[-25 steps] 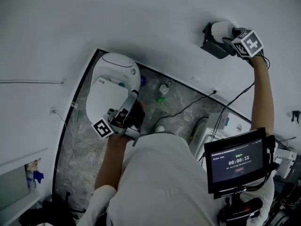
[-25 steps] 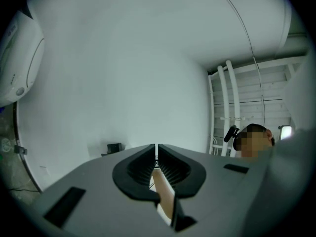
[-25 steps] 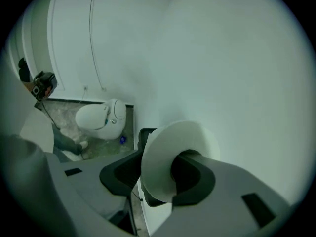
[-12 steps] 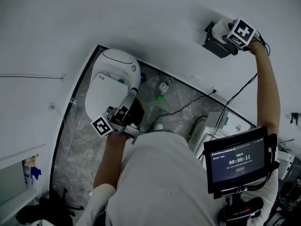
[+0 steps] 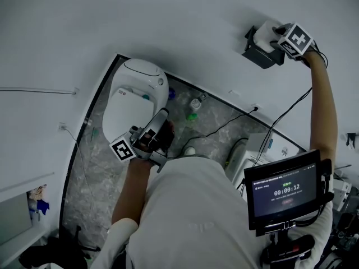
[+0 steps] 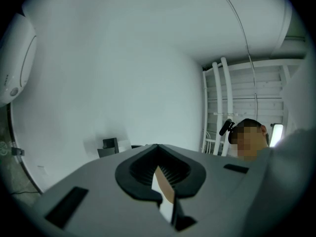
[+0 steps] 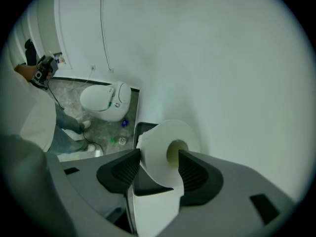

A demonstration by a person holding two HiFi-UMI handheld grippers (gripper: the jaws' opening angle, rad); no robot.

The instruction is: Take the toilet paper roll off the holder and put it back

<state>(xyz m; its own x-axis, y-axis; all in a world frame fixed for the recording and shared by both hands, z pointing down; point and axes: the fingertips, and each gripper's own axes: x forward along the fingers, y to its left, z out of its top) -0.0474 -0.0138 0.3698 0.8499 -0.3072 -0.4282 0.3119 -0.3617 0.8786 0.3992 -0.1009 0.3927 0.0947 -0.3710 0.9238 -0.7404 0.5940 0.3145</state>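
The white toilet paper roll point(image 5: 262, 33) point(image 7: 159, 149) sits at the dark wall holder point(image 5: 257, 55) point(image 7: 143, 130), with a loose sheet hanging down. My right gripper point(image 5: 275, 36) point(image 7: 159, 169) is raised to it. Its jaws are opening, and the roll's left part and core lie between them. The left pad is at the roll's outer edge and the right pad is by the core. My left gripper point(image 5: 161, 116) point(image 6: 160, 174) hangs low over the toilet, its jaws nearly together with nothing in them.
A white toilet point(image 5: 134, 91) point(image 7: 105, 99) stands below against the wall. Small bottles point(image 5: 193, 108) and a black cable point(image 5: 224, 129) lie on the grey marbled floor. A screen on a chest rig point(image 5: 285, 190) shows a timer.
My right gripper has shifted slightly along the wall at the holder, the roll staying with it there. The left gripper has barely moved.
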